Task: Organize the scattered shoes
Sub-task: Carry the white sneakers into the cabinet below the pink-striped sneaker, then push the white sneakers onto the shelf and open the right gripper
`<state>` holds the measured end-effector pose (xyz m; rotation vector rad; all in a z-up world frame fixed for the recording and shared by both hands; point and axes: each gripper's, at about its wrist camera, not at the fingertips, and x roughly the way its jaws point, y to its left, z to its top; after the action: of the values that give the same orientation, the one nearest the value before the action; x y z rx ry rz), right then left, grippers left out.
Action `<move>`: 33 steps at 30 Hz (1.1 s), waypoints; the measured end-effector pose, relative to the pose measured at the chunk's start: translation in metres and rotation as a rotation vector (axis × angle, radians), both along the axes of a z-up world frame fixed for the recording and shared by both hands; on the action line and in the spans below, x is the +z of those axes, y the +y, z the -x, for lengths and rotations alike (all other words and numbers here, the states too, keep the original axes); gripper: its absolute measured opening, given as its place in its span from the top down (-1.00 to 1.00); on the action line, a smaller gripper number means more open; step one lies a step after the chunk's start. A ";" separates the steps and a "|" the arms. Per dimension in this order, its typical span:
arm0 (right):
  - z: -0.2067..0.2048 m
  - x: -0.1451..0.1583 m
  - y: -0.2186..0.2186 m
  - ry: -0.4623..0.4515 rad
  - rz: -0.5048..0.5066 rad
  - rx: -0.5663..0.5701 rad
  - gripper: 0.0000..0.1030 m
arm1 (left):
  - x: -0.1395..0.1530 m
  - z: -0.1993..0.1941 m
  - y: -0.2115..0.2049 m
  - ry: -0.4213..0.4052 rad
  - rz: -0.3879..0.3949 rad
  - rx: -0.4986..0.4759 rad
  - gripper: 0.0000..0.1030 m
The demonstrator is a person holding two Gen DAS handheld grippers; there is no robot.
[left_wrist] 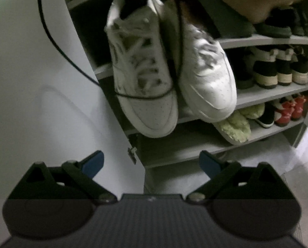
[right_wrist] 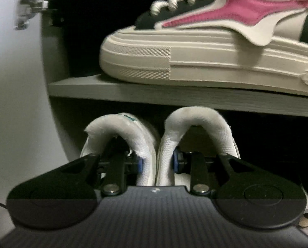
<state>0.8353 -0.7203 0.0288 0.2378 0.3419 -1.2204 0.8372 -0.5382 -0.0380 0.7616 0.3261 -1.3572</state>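
This is a home, at a shoe cupboard of the kind kept by an entrance. Ahead of the left hand-held gripper (left_wrist: 152, 161), grey shelves (left_wrist: 273, 91) stand stacked, each bearing everyday footwear: black-and-cream boots (left_wrist: 278, 68), red trainers (left_wrist: 288, 111), green fluffy slippers (left_wrist: 236, 124), dark shoes (left_wrist: 278, 26) higher up. White sneakers (left_wrist: 145, 72) hang before them. A white door (left_wrist: 30, 72) lies left of it, with a metal hinge (left_wrist: 132, 154) at the cupboard's edge. Above the right hand-held gripper (right_wrist: 157, 163), a shelf carries a pink-striped sneaker (right_wrist: 216, 47); another hinge (right_wrist: 28, 8) shows at upper left.
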 end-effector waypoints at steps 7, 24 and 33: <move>-0.016 -0.001 -0.033 0.025 -0.045 -0.072 0.41 | -0.022 0.002 -0.029 0.020 -0.029 0.077 -0.94; -0.028 0.010 -0.062 0.004 -0.231 -0.134 0.38 | -0.031 0.005 -0.094 0.120 0.028 0.199 -0.99; -0.032 0.013 -0.053 0.002 -0.244 -0.153 0.36 | -0.024 0.011 -0.089 0.199 0.009 0.194 -0.98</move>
<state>0.8673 -0.7738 0.0418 0.4806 0.4817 -1.3287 0.8261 -0.6271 -0.0618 0.5729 0.5370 -1.2511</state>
